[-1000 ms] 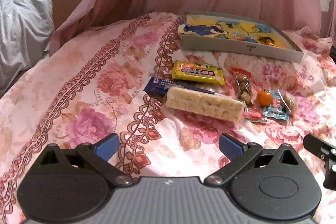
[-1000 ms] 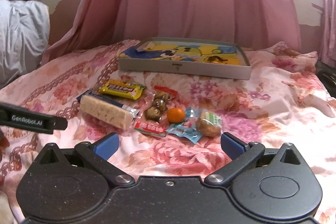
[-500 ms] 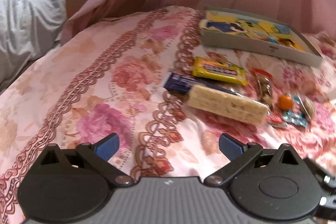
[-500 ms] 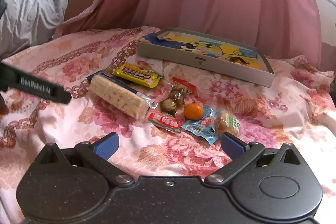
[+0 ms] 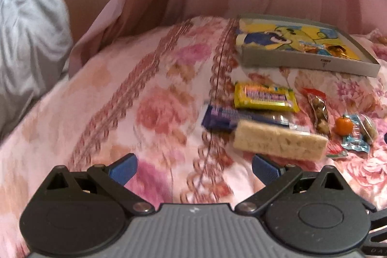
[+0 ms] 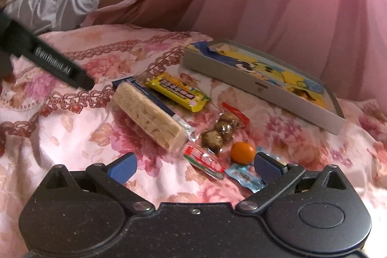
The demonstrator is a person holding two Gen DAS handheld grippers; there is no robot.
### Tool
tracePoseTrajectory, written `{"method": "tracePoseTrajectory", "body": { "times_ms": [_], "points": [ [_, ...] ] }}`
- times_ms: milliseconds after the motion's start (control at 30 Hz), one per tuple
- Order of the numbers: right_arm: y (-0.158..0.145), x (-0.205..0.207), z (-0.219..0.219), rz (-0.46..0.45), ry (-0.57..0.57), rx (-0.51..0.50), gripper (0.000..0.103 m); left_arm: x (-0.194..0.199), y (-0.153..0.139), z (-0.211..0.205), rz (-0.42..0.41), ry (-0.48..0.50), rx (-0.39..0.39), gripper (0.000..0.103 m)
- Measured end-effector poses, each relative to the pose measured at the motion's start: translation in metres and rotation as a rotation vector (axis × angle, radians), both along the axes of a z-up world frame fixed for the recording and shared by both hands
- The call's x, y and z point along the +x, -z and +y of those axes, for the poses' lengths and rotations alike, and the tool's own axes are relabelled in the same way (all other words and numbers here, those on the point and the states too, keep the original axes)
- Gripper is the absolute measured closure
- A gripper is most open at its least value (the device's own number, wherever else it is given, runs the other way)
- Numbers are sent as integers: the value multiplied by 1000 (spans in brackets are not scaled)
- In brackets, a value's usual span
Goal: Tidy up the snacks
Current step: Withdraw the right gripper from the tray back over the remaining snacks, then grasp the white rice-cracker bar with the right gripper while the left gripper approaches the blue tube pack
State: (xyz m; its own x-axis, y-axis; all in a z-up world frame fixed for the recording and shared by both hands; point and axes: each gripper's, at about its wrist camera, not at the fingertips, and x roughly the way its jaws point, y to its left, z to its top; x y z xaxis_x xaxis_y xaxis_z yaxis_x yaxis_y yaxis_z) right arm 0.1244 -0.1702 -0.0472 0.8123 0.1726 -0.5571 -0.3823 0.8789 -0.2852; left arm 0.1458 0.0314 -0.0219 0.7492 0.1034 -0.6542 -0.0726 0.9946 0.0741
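Evidently the approach step: both the left gripper (image 5: 193,167) and right gripper (image 6: 194,166) hang spread and empty over the floral bedspread (image 6: 72,132). The loose snacks lie near the shallow grey cartoon-lined box (image 6: 261,86); next, the right gripper should close on the small orange fruit (image 6: 243,152).

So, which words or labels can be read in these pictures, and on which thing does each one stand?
"GenRobot.AI": white letters on the left gripper's black finger, blurred.
Yellow snack wrapper: print too blurred to read.
Dark blue wrapper: unreadable.
Shallow grey cartoon-printed box: small mark on its wall, unreadable.
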Motion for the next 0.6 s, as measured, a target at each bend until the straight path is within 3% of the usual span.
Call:
{"method": "tracePoseTrajectory", "body": {
  "times_ms": [200, 433, 600],
  "points": [
    [6, 19, 20, -38, -69, -59, 2, 26, -3, 7, -51, 60, 56, 0],
    [26, 45, 53, 5, -162, -150, 12, 35, 8, 21, -78, 45, 16, 0],
    [33, 56, 64, -20, -182, -196, 17, 39, 10, 21, -78, 58, -2, 0]
  ]
}}
